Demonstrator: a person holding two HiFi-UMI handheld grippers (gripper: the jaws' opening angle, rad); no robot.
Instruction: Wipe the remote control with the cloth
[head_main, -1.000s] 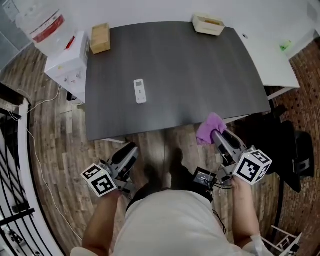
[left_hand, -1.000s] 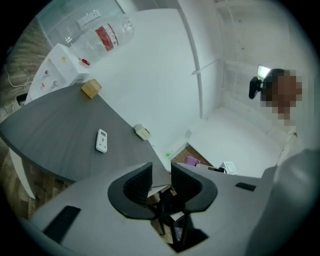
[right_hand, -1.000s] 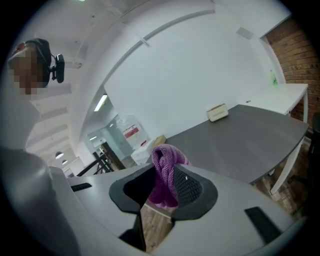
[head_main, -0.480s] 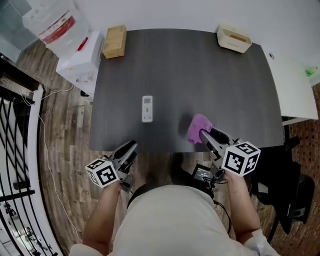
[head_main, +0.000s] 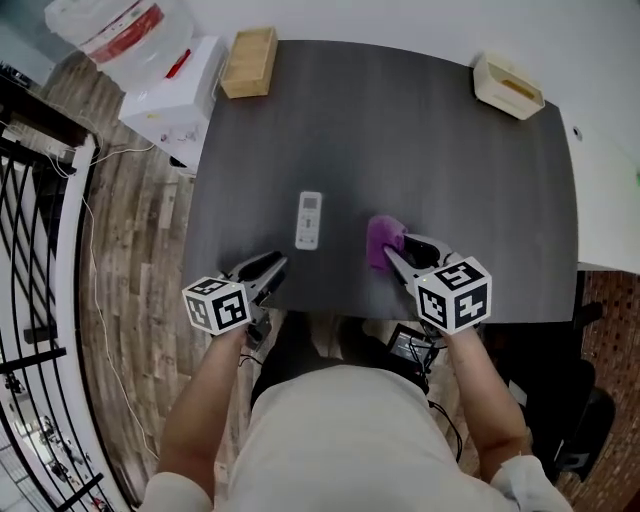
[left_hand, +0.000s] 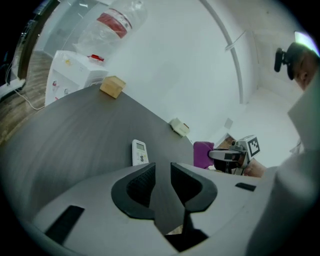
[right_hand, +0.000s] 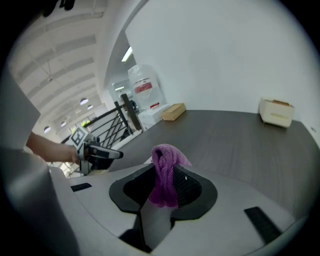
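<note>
The white remote control (head_main: 309, 220) (left_hand: 139, 151) lies face up on the dark grey table (head_main: 450, 160), near its front edge. My right gripper (head_main: 397, 256) (right_hand: 169, 172) is shut on a bunched purple cloth (head_main: 382, 240) (right_hand: 165, 175), which hangs just right of the remote and apart from it. My left gripper (head_main: 270, 268) (left_hand: 163, 166) hovers at the table's front edge, down-left of the remote. Its jaws stand a narrow gap apart with nothing between them. The left gripper view shows the cloth (left_hand: 202, 154) and the right gripper (left_hand: 227, 155) off to the right.
A wooden box (head_main: 250, 48) (right_hand: 173, 111) sits at the table's far left corner and a white tray (head_main: 508, 86) (right_hand: 276, 112) at the far right. A water dispenser (head_main: 165, 85) stands left of the table, and a black railing (head_main: 40, 250) runs further left.
Both grippers have moved forward and down, from over the floor to over the table's front edge. The cloth has come in from the right to just beside the remote.
</note>
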